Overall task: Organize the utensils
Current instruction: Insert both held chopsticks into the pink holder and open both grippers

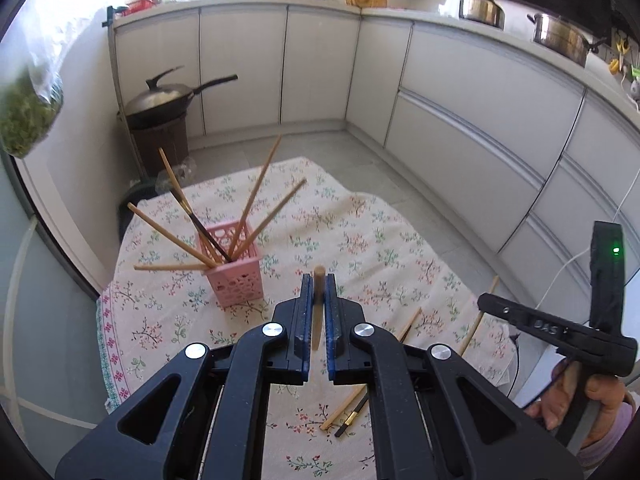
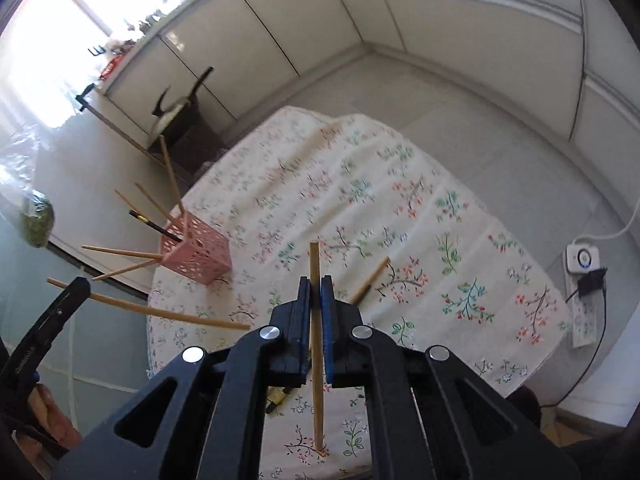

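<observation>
While both hand-held grippers hang above the floral-print tablecloth (image 1: 360, 240), each is clamped on a light wooden chopstick. The left gripper (image 1: 319, 280) has its blue-padded jaws pressed together on a chopstick (image 1: 318, 312) that pokes a little past the fingertips and runs back between the jaws. The right gripper (image 2: 316, 284) is likewise closed on its own chopstick (image 2: 316, 340), which stands up beyond the tips and reaches down behind them towards the cloth.

Ahead and to the left of the left gripper stands the pink perforated plastic basket (image 1: 236, 268), with several wooden chopsticks and one dark one fanning out of it. From the right gripper the basket (image 2: 196, 256) also sits ahead and to the left, well apart from its tips.

More loose chopsticks (image 1: 408, 326) lie on the cloth just right of the left gripper's jaws, and another loose stick (image 2: 370, 280) lies just right of the right gripper's tips.
</observation>
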The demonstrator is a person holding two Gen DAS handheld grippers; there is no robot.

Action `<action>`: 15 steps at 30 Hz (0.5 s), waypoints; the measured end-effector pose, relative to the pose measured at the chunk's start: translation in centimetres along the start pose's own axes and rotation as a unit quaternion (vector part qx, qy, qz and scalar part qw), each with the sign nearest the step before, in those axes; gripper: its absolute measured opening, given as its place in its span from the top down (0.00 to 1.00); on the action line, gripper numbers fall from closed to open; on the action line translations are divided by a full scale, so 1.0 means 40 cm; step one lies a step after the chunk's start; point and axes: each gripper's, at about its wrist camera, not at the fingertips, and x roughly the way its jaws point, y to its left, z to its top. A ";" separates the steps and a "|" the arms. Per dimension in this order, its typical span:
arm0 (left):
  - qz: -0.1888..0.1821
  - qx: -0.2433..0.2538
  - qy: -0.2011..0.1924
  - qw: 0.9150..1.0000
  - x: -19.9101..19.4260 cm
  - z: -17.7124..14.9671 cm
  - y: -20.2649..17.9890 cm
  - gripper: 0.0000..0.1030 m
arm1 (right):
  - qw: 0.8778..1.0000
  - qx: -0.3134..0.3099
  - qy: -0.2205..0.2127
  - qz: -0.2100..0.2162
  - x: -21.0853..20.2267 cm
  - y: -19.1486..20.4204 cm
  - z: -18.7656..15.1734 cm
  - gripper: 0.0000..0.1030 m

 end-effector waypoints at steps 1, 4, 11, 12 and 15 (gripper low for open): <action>0.001 -0.002 -0.008 1.000 -0.009 0.008 0.002 0.95 | 1.000 -0.005 -0.010 0.007 -0.021 0.012 0.012 0.95; 0.006 -0.013 -0.032 0.999 -0.036 0.040 0.009 0.95 | 0.999 -0.006 -0.030 0.028 -0.068 0.033 0.053 0.95; 0.005 -0.041 -0.093 0.995 -0.115 0.128 0.050 0.95 | 0.996 0.017 -0.068 0.062 -0.126 0.055 0.158 0.95; 0.009 -0.046 -0.105 0.993 -0.131 0.144 0.059 0.95 | 0.995 0.020 -0.071 0.067 -0.132 0.059 0.173 0.95; 0.021 -0.054 -0.141 0.988 -0.174 0.197 0.078 0.95 | 0.994 0.028 -0.073 0.079 -0.145 0.068 0.206 0.95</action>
